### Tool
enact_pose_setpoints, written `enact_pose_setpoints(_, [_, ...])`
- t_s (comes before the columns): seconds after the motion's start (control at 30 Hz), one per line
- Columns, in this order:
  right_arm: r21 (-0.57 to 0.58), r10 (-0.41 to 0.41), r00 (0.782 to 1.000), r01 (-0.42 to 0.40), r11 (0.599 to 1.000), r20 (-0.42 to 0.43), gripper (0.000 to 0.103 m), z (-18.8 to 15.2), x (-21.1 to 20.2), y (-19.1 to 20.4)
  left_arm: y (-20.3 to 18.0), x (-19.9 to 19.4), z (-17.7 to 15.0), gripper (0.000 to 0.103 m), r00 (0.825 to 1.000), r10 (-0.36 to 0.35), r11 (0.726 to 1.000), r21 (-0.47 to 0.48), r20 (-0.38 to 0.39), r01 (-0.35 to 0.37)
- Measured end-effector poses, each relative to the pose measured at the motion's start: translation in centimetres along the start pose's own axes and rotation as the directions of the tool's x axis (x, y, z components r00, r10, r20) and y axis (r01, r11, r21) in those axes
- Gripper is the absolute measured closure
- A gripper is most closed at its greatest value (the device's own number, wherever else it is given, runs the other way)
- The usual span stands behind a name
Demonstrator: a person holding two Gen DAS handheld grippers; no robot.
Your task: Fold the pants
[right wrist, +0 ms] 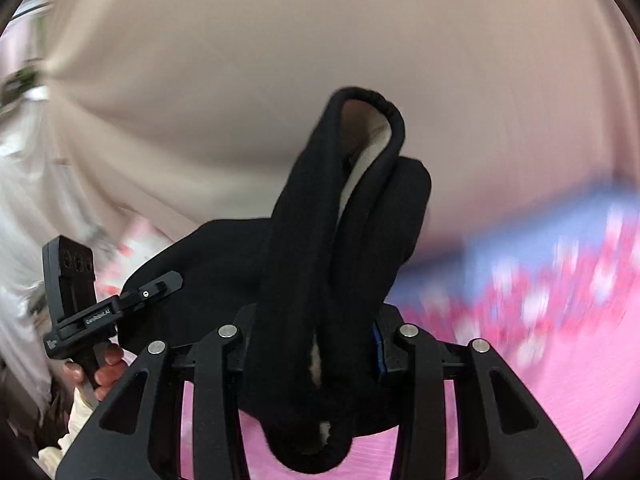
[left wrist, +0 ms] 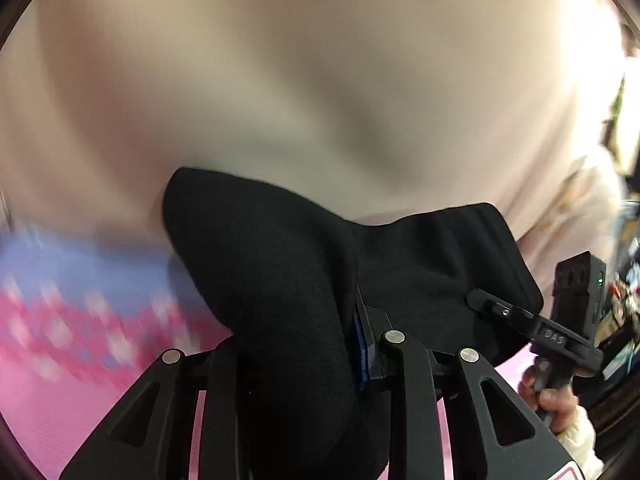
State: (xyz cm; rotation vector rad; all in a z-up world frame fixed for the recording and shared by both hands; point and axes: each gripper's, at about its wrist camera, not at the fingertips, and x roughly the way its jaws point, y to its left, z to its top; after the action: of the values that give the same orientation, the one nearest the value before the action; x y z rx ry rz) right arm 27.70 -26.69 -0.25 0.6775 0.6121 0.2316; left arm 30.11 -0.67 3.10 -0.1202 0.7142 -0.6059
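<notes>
Black pants (left wrist: 280, 264) bunched at lower centre of the left wrist view, pinched by the left gripper (left wrist: 340, 344), jaws nearly together on the cloth. In the right wrist view, same pants (right wrist: 320, 264) draped up through frame centre, pale lining showing, clamped by the right gripper (right wrist: 320, 344); other gripper and a hand (right wrist: 102, 372) at lower left. Blurred pink patterned bedding (right wrist: 560, 360) below, beige garment (left wrist: 280, 60) filling the top.

Pink sheet (left wrist: 48, 408) with a blurred blue-and-pink patterned band (right wrist: 560, 280) covers the supporting surface; whether the black pants (right wrist: 224, 264) touch it cannot be told.
</notes>
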Motion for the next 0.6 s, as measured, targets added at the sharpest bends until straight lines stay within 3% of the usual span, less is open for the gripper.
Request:
enact_pose_setpoints(0.03, [0.046,-0.039,0.996,0.043,0.998,-0.081,0.066,-1.7,2.8,-2.4,1.9,3.8,-2.1,0.080,0.995,0.029,0.998,-0.044,-0.098,-0.034])
enact_pose_setpoints(0.07, [0.068,-0.078,0.991,0.085,0.994,-0.106,0.062,-3.0,4.1,-3.8,3.3,6.5,-4.1,0.079,0.984,0.048,0.995,-0.077,-0.173,-0.062])
enact_pose_setpoints(0.1, [0.097,-0.067,0.994,0.075,0.992,-0.085,0.056,-3.9,4.4,-5.0,4.3,7.8,-5.9,0.074,0.981,0.029,0.993,-0.108,-0.193,-0.050])
enact_pose_setpoints(0.17, [0.181,-0.004,0.997,0.019,0.983,-0.081,0.045,-3.3,3.7,-6.3,4.6,6.6,-6.8,0.064,0.993,0.035,0.995,-0.091,-0.109,-0.045])
enact_pose_setpoints(0.23, [0.177,-0.049,0.996,0.061,0.982,-0.072,0.026,-2.7,2.9,-6.9,5.0,6.3,-6.7,0.060,0.993,0.047,0.993,-0.102,-0.112,-0.058])
enact_pose_setpoints(0.27, [0.168,-0.056,0.996,0.068,0.983,-0.074,0.025,-2.6,2.5,-7.1,5.4,6.1,-6.6,0.054,0.991,0.051,0.990,-0.126,-0.124,-0.066])
enact_pose_setpoints(0.4, [0.217,-0.098,0.995,0.094,0.972,0.011,0.025,-2.9,-2.4,-8.6,6.8,3.7,-6.4,0.043,0.990,0.079,0.986,-0.137,-0.119,-0.095])
enact_pose_setpoints(0.43, [0.213,-0.094,0.995,0.081,0.974,0.047,0.029,-3.1,-4.3,-8.5,7.8,3.6,-6.2,0.043,0.990,0.089,0.986,-0.132,-0.112,-0.104])
enact_pose_setpoints(0.47, [0.190,-0.081,0.995,0.068,0.980,0.061,0.042,-3.0,-5.5,-7.8,7.9,2.0,-5.9,0.043,0.987,0.125,0.983,-0.122,-0.098,-0.137])
enact_pose_setpoints(0.53, [0.079,-0.063,0.995,0.058,0.995,0.074,0.049,-2.4,-7.1,-4.6,7.0,-1.4,-5.0,0.043,0.978,0.209,0.971,-0.115,-0.030,-0.211])
enact_pose_setpoints(0.6, [-0.096,-0.089,0.994,0.094,0.991,0.057,0.059,-2.1,-6.5,-0.1,5.3,-3.8,-3.8,0.040,0.972,0.230,0.970,-0.095,0.043,-0.225])
